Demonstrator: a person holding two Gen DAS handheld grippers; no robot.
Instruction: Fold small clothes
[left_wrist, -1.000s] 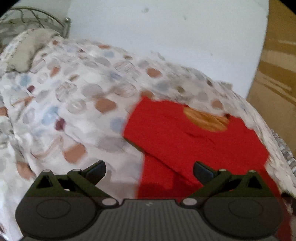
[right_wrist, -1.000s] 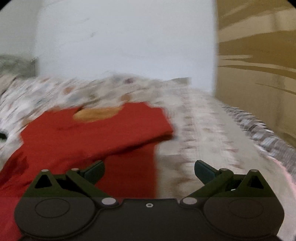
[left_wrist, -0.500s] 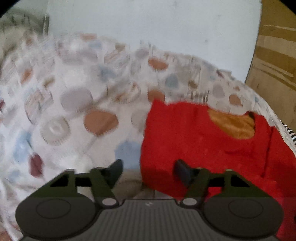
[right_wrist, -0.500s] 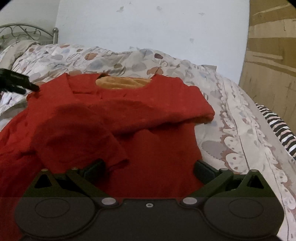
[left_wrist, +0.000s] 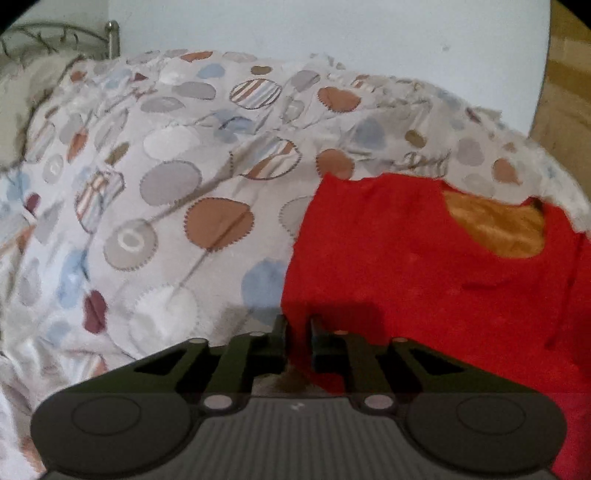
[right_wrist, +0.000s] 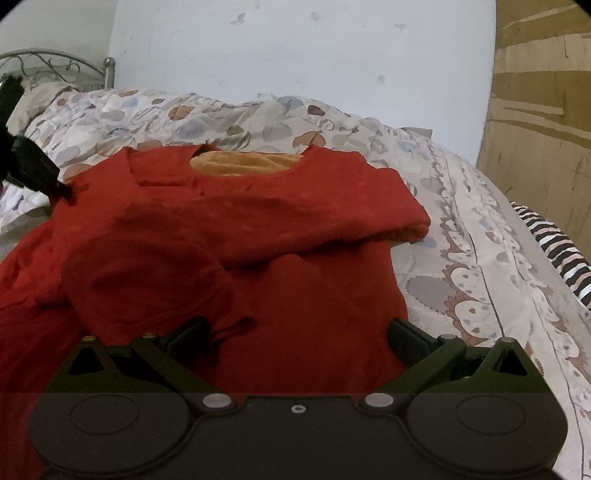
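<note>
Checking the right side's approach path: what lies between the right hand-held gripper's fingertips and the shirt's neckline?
Only the red shirt itself: the sleeve folded across its chest, shown in the right wrist view below the neckline, ahead of the open right hand-held gripper.

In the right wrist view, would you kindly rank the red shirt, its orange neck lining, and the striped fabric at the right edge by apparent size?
1. red shirt, by far the largest.
2. orange neck lining and striped fabric: similar in apparent size, and the striped fabric is cut off by the frame edge, so I would not rank them.
</note>
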